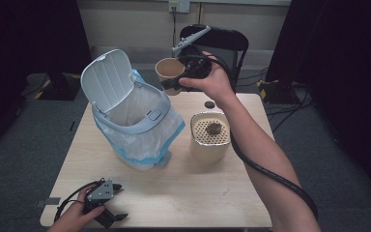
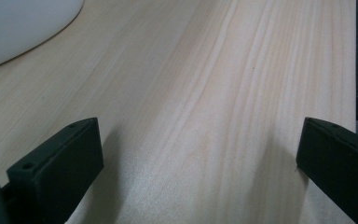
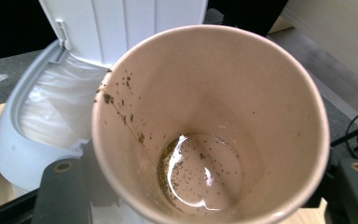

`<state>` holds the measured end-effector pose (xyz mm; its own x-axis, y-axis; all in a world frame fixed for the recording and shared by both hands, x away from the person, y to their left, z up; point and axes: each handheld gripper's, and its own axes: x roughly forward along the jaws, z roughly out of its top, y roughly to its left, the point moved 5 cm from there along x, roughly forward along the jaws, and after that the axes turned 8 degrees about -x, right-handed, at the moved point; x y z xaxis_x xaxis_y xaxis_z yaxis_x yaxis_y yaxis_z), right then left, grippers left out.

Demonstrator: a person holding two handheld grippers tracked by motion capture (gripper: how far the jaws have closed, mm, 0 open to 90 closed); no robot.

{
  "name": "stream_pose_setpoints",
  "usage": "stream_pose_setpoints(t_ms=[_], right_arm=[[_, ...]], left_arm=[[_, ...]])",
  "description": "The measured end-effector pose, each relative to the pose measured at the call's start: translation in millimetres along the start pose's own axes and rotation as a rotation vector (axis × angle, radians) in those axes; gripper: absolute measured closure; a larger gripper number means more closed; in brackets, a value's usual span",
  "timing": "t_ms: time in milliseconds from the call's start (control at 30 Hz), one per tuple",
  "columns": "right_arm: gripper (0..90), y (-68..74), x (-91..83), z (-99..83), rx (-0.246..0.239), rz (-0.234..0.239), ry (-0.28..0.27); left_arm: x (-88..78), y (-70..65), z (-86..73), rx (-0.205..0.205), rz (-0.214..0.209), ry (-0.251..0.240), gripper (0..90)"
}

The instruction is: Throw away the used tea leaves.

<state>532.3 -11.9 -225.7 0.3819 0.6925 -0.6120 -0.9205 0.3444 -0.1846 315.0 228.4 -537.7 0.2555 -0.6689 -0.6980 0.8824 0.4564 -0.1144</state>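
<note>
Pale wood table [image 1: 174, 193] stands on grey carpet, with a black chair and dark curtains behind it. Seen from the high view, the right gripper [image 1: 166, 84] is raised above the far side of the table, its jaws closed on a paper cup [image 1: 169, 70] that leans toward the person. Just below and to the left of that gripper sits a white bin [image 1: 125, 104] with its lid up and a clear liner inside. Below and to the right of the gripper stands a cream container [image 1: 210, 140] with a perforated top carrying a dark clump, and a small dark disc [image 1: 209, 104] lies near it. The left gripper [image 1: 116, 203] rests at the near left corner of the table, jaws spread, nothing between them.

From the left gripper view, the two black jaws stand wide apart over bare wood grain, and the bin's white curve [image 2: 23, 28] lies ahead to the left.

From the right gripper view, the cup [image 3: 209, 126] sits between the jaws, which press its sides. A little brownish liquid with dark flecks pools at its bottom, and flecks cling to the inner wall. Beyond the cup, ahead and left, the open bin [image 3: 51, 112] shows its liner.
</note>
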Motion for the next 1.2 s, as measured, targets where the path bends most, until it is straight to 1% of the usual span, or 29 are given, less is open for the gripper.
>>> stream_pose_setpoints(t_ms=[200, 233, 300, 333, 367, 500, 533, 633, 767, 800, 1033, 1200], right_arm=[[28.4, 9.9, 10.9, 10.2, -0.015, 0.025, -0.011], [28.5, 11.6, 12.9, 11.8, -0.013, 0.028, -0.014], [28.4, 15.1, 16.7, 14.7, -0.016, 0.037, -0.018], [28.4, 17.2, 19.0, 16.6, -0.017, 0.042, -0.020], [28.4, 18.9, 20.7, 18.2, -0.015, 0.045, -0.025], [28.4, 26.6, 27.7, 24.7, -0.028, 0.061, -0.031], [28.3, 28.9, 30.2, 26.2, -0.039, 0.065, -0.029], [28.3, 34.7, 35.4, 28.4, -0.042, 0.073, -0.017], [28.3, 40.3, 41.4, 31.0, -0.053, 0.085, -0.018], [28.3, 41.8, 43.0, 31.4, -0.049, 0.087, -0.019], [28.3, 46.4, 52.5, 31.0, -0.046, 0.102, -0.019], [28.2, 49.8, 58.8, 31.1, -0.055, 0.112, -0.013]], left_arm=[[-0.1, 0.0, 0.0, 0.000, 0.001, 0.001, 0.0], [0.3, -0.4, 0.1, -0.006, 0.000, -0.005, 0.0], [-0.1, 0.0, 0.0, 0.000, 0.001, 0.001, 0.0], [0.4, -0.4, 0.1, -0.006, 0.000, -0.007, 0.0], [0.1, -0.3, 0.1, -0.005, 0.000, -0.002, 0.0], [0.3, -0.4, 0.1, -0.005, -0.001, -0.005, 0.0], [0.2, -0.2, 0.0, -0.003, 0.000, -0.003, 0.0], [0.1, -0.1, 0.0, -0.001, 0.000, -0.001, 0.0], [0.1, -0.2, 0.0, -0.003, 0.001, -0.001, 0.0], [0.0, 0.0, 0.0, 0.000, 0.000, 0.000, 0.0], [0.2, -0.4, 0.1, -0.005, -0.001, -0.004, 0.0], [0.2, -0.3, 0.1, -0.005, -0.001, -0.004, 0.0]])
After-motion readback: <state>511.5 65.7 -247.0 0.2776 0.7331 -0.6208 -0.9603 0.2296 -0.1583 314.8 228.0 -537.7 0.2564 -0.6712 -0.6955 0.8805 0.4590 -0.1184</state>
